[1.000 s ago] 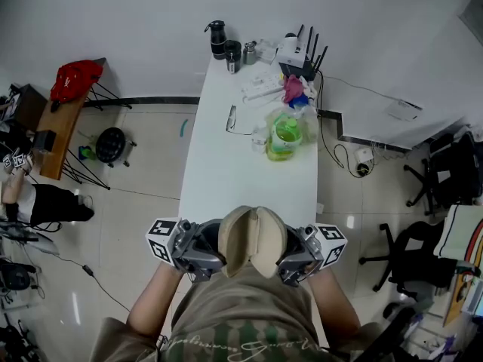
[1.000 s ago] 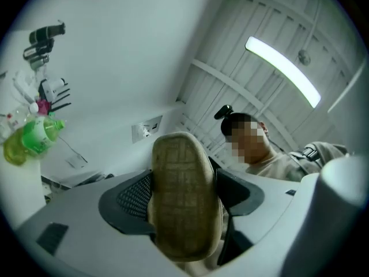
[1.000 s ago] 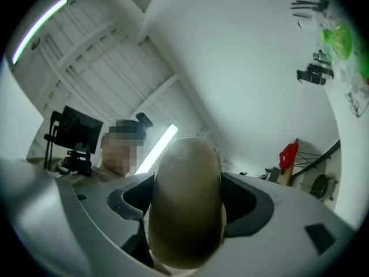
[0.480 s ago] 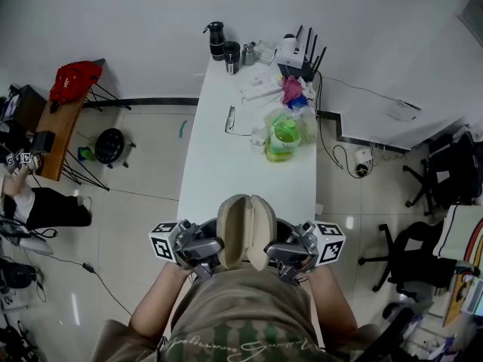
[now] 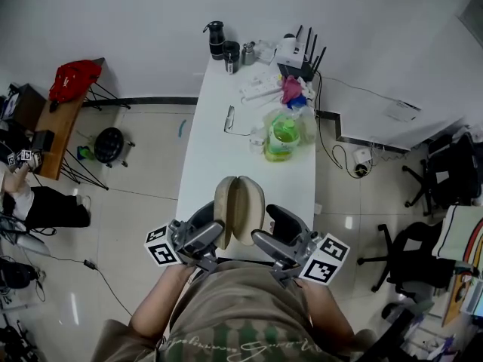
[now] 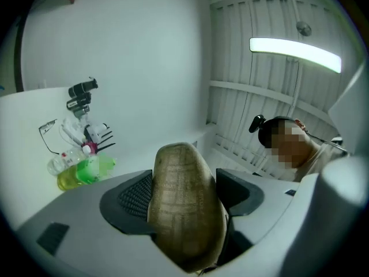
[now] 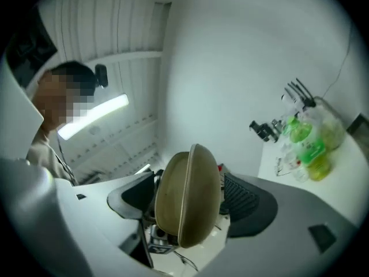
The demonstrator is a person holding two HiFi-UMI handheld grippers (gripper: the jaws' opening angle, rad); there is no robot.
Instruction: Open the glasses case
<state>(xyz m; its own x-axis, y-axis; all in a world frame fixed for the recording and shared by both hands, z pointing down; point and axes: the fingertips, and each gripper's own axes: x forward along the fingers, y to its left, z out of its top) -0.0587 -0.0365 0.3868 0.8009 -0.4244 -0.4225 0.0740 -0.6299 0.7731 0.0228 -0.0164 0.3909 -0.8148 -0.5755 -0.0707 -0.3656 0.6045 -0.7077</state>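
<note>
The tan glasses case (image 5: 239,210) is standing upright over the near end of the white table (image 5: 226,149), between the left tool (image 5: 202,238) and the right tool (image 5: 273,240). Each tool's jaws are pinching one shell. The shells are lying nearly together, and the tools are hiding the case's lower end.

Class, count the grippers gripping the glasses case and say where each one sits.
2. The left gripper clamps the left half of the glasses case; the right gripper clamps its right half, both over the table's near end. None hidden.
</note>
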